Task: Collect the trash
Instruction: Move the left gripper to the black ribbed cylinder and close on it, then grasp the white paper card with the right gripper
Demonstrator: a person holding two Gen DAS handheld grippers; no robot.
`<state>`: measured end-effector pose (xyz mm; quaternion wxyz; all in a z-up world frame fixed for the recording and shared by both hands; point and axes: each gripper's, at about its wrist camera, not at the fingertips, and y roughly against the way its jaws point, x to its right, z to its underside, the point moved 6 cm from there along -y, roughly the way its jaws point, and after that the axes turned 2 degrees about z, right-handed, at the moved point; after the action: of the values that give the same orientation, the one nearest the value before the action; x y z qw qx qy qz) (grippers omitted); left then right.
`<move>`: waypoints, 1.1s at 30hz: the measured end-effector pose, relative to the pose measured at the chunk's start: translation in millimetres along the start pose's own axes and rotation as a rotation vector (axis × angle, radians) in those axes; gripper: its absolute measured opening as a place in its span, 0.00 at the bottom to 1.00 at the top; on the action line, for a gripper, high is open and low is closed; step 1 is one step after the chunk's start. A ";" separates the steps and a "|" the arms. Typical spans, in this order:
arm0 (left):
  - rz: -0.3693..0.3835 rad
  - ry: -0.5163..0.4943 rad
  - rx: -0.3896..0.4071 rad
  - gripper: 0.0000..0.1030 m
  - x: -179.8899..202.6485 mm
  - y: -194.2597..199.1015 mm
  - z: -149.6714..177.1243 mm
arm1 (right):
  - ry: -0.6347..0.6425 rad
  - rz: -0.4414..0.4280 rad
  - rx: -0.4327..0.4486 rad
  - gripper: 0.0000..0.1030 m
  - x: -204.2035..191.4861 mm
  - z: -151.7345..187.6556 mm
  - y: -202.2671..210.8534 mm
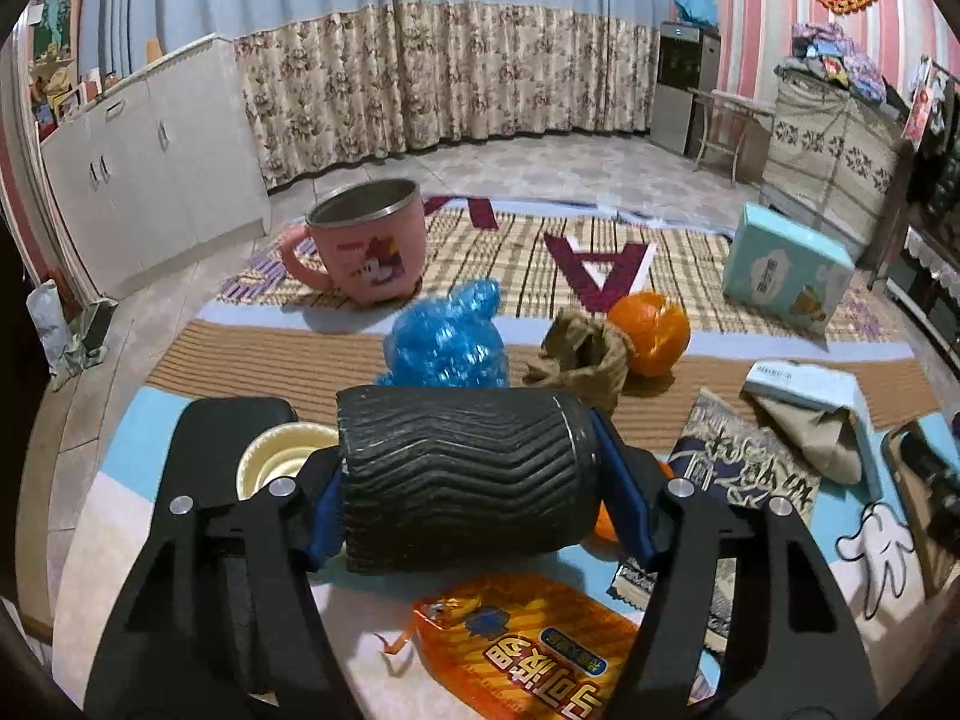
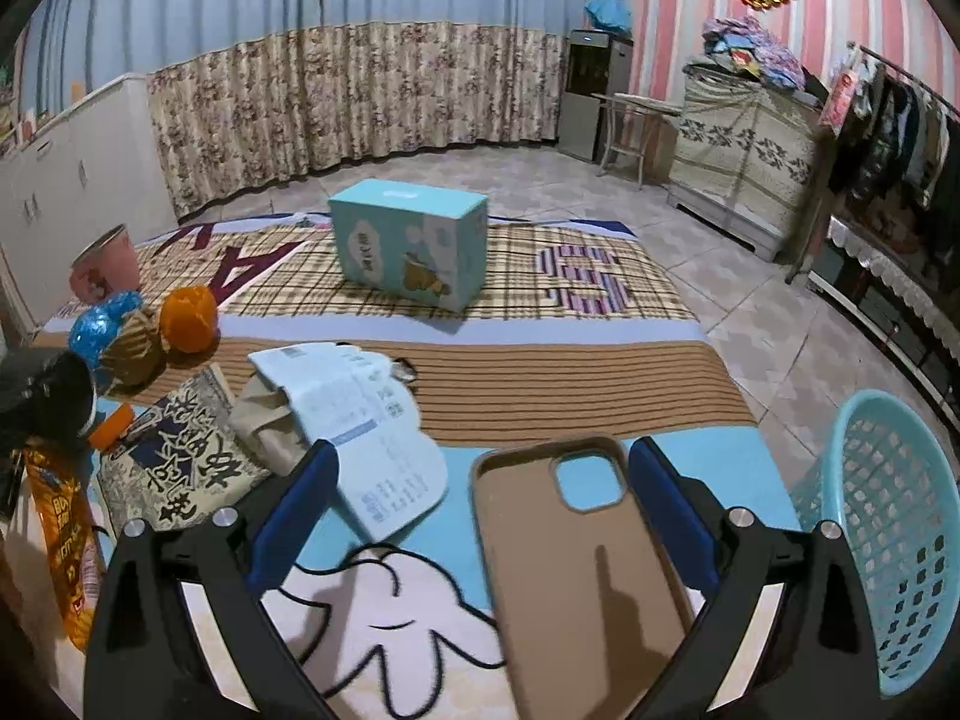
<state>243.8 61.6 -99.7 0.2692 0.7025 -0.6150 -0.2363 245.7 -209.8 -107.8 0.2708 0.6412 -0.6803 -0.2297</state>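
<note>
**While the left grabs the black cup, the right lines up over the phone case**

Since the job is collecting trash, each gripper seems to be going for its own piece. The left gripper (image 1: 468,489) has a ribbed black cup (image 1: 462,474) lying sideways between its blue pads (image 1: 327,513), which sit against both ends, so it looks pinched. An orange snack bag (image 1: 528,654) lies just below the jaws. Beyond the cup sit a crumpled blue plastic bag (image 1: 447,339), a brown paper wad (image 1: 585,357) and an orange peel (image 1: 651,330).

The right gripper (image 2: 480,510) is spread wide and holding nothing. A brown phone case (image 2: 576,570) lies flat between its fingers, nearer the right one, untouched. A turquoise basket (image 2: 888,540) waits just right of it, probably where the trash goes.
</note>
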 end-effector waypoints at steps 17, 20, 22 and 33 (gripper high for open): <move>0.003 0.008 0.058 0.66 -4.4 22.2 -14.5 | 0.085 -0.026 -0.048 0.51 -33.6 -1.0 -26.7; 0.004 0.008 0.058 0.66 -3.9 22.6 -14.4 | 0.064 -0.062 -0.049 0.34 -29.4 -1.0 -27.1; 0.004 0.009 0.058 0.66 -3.7 22.8 -14.6 | 0.060 -0.067 -0.033 0.33 -27.1 -3.4 -24.7; -0.005 0.033 0.060 0.66 -10.6 23.0 -14.3 | 0.085 -0.068 0.008 0.12 -23.7 -8.2 -21.1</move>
<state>234.9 71.0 -73.6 0.2577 0.7156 -0.6154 -0.2069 267.6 -187.4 -117.4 0.2890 0.6743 -0.6468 -0.2084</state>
